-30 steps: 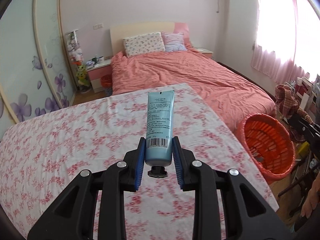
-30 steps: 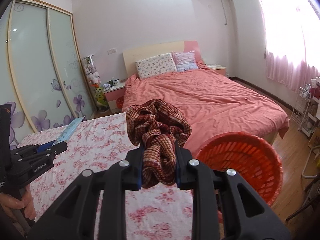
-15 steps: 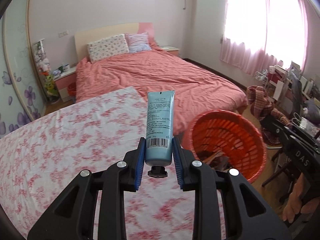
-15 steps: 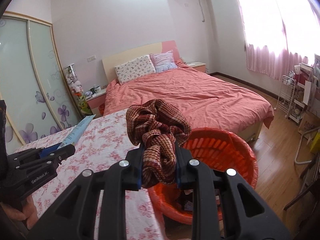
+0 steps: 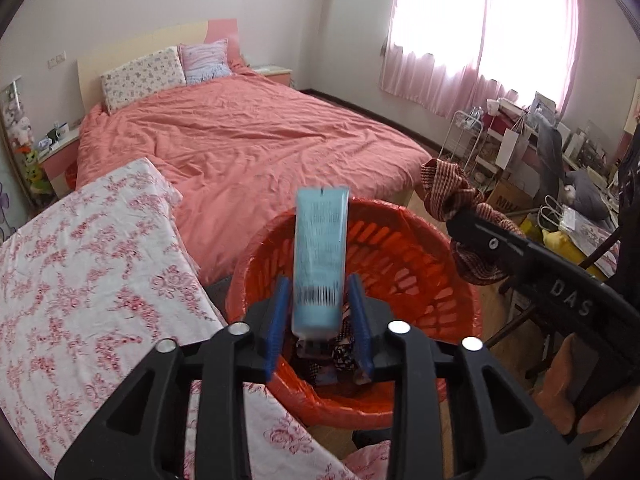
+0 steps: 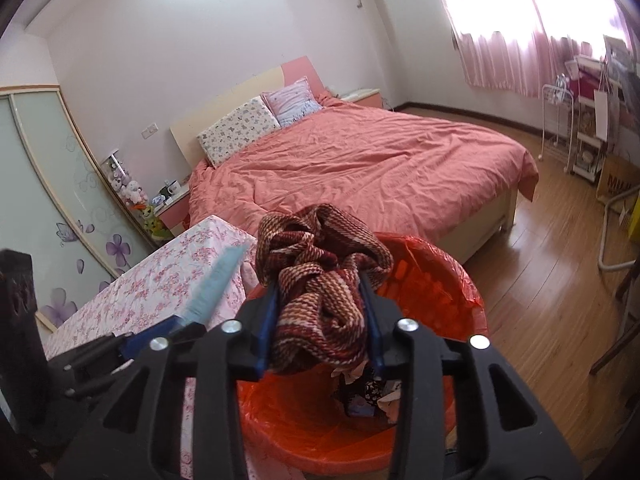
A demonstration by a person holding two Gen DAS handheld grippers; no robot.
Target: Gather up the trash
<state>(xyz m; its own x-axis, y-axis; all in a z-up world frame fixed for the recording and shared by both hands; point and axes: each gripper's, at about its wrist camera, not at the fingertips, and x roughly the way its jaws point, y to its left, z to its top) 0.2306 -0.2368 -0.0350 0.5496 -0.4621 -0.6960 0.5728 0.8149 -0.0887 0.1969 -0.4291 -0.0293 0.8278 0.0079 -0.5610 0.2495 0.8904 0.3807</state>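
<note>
A light blue tube (image 5: pixel 320 264) stands between the blue pads of my left gripper (image 5: pixel 320 320), blurred, with a thin gap on each side. The jaws are opening over the orange basket (image 5: pixel 420 248). My right gripper (image 6: pixel 320 320) hangs over the same basket (image 6: pixel 440 280) with a red-brown woven cloth (image 6: pixel 320 292) bunched between its pads. Its jaws are opening too, and the cloth still bulges against both pads. In the right wrist view the tube (image 6: pixel 216 284) and the left gripper (image 6: pixel 132 344) show at the left. Several bits of trash (image 5: pixel 340 356) lie in the basket.
A table under a pink floral cloth (image 5: pixel 80 280) stands left of the basket. The bed with a salmon cover (image 5: pixel 240 140) lies behind. Cluttered shelves and bags (image 5: pixel 560 140) fill the right side, and wooden floor (image 6: pixel 540 280) runs along the bed.
Both grippers swung right from the floral table to over the orange basket and tipped down. Both pairs of pads have widened; the tube has come loose and blurred, while the cloth stays in place.
</note>
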